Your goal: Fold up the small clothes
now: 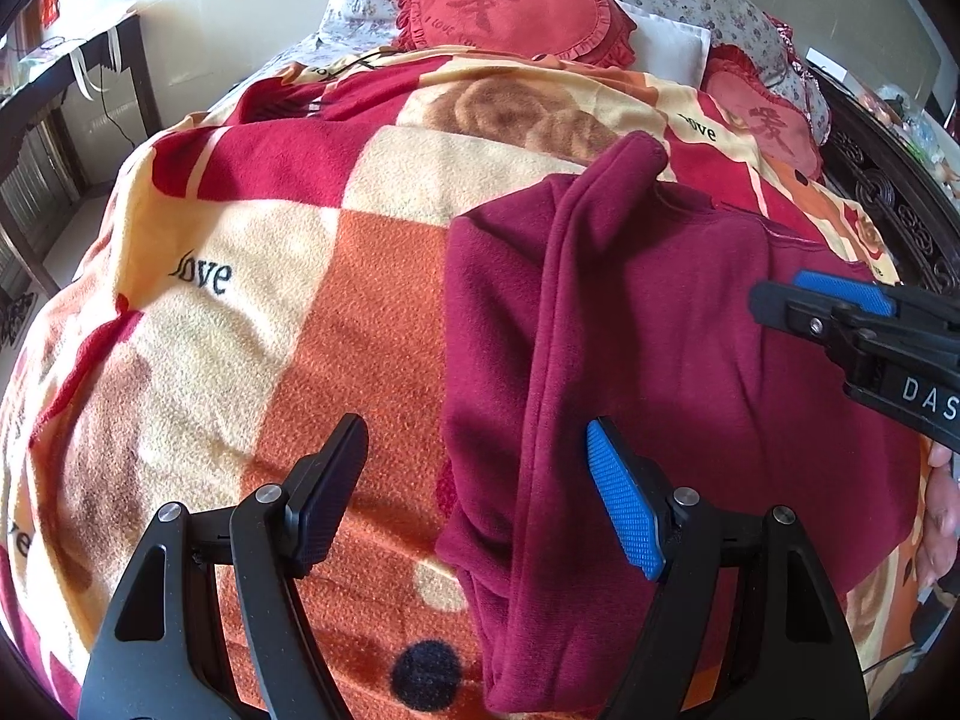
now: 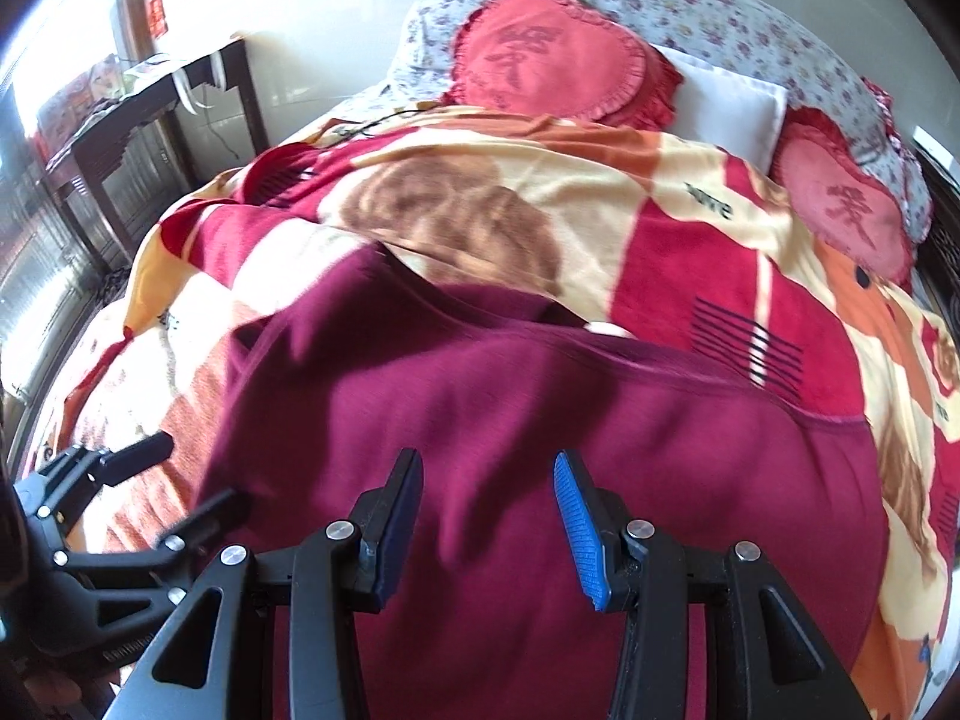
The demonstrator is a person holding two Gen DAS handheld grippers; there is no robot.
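Observation:
A maroon long-sleeved top (image 1: 690,360) lies flat on the bed, one sleeve (image 1: 576,312) folded lengthwise over its body. My left gripper (image 1: 474,498) is open and empty, hovering over the top's left edge. My right gripper (image 2: 489,528) is open and empty above the middle of the top (image 2: 540,420). The right gripper also shows at the right edge of the left wrist view (image 1: 840,312). The left gripper shows at the lower left of the right wrist view (image 2: 180,480).
A checked orange, cream and red fleece blanket (image 1: 252,312) covers the bed. Two red heart cushions (image 2: 552,54) (image 2: 846,204) and a white pillow (image 2: 732,102) lie at the head. A dark wooden desk (image 2: 138,114) stands left of the bed.

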